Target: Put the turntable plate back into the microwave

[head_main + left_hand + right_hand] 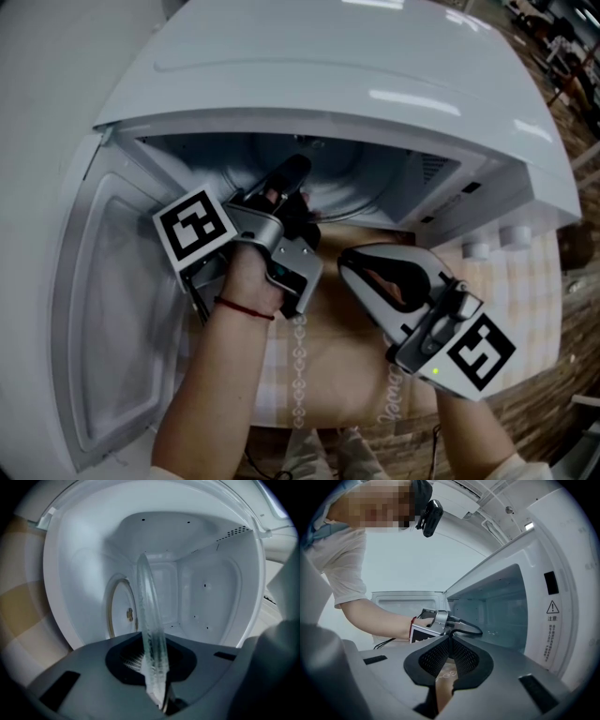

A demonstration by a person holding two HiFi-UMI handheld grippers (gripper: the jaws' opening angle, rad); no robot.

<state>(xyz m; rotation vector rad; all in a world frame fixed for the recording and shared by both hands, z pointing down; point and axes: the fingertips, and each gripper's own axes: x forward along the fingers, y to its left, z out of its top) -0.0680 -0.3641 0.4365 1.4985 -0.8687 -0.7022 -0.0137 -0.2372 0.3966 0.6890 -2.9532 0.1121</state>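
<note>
While your left gripper has its jaws clamped on the rim of the glass turntable plate, which it holds inside the microwave cavity and off the floor, keep the grip firm and carry the plate in until its middle is over the drive hub. Lower it flat so it seats on the hub without tilting. Leave the right gripper, jaws together and empty, out over the desk, clear of the opening.

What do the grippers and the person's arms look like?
The left gripper and right gripper have grey shells, black meshed pads and a white cube with black square markers each. A red string bracelet sits on the left wrist; the sleeve is short and white. A dark cable hangs near the left gripper.
</note>
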